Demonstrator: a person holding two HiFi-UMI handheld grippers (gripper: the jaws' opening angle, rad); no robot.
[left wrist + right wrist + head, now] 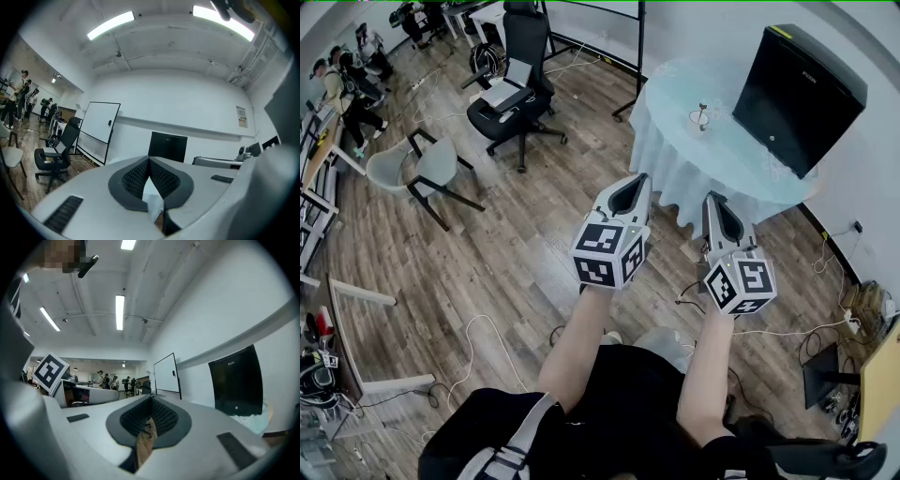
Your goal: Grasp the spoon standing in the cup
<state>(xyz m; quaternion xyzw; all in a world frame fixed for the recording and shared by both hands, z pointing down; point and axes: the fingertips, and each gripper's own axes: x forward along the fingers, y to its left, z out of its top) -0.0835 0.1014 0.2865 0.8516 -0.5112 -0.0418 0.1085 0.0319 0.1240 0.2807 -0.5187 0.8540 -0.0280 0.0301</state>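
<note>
A small cup with a spoon standing in it (pixel 703 117) sits on the round table with a pale cloth (pixel 675 150) at the upper right of the head view. Both grippers are held level over the wooden floor, short of the table and apart from the cup. My left gripper (pixel 639 178) has its jaws together with nothing between them, and its tips meet in its own view, left gripper (pixel 149 160). My right gripper (pixel 712 197) is shut and empty too, right gripper (pixel 151 399). Neither gripper view shows the cup.
A large black box (pixel 797 94) stands on the table's far right, black box (pixel 234 385). A black office chair (pixel 520 94) and a grey chair (pixel 427 164) stand on the floor to the left. Cables (pixel 487 328) trail across the floor. People stand at the far left.
</note>
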